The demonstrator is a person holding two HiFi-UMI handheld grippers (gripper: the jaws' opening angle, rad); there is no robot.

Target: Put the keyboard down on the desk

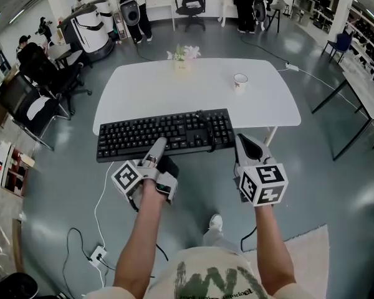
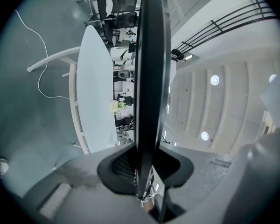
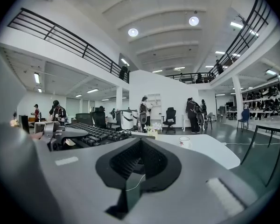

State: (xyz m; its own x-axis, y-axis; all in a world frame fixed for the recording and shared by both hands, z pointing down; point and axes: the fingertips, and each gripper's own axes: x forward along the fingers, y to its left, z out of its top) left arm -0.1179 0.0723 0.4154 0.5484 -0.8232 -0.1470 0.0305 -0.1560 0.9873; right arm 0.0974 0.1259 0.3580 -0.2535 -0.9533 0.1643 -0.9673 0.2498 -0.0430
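A black keyboard (image 1: pixel 165 134) hangs level over the front edge of the white desk (image 1: pixel 262 104); whether it touches the top I cannot tell. My left gripper (image 1: pixel 159 143) is shut on the keyboard's near edge at its middle. In the left gripper view the keyboard (image 2: pixel 149 78) runs edge-on between the jaws of the left gripper (image 2: pixel 142 171), with the desk (image 2: pixel 95 101) beyond. My right gripper (image 1: pixel 243 139) hovers just off the keyboard's right end, apart from it. Its jaws (image 3: pixel 140 171) are shut with nothing in them, and the keyboard (image 3: pixel 95 134) lies to their left.
A white cup (image 1: pixel 240 80) stands at the desk's right back and a small flower vase (image 1: pixel 184 55) at its far edge. Office chairs (image 1: pixel 43 80) stand left of the desk. A white cable runs to a power strip (image 1: pixel 98 254) on the floor. People stand far behind.
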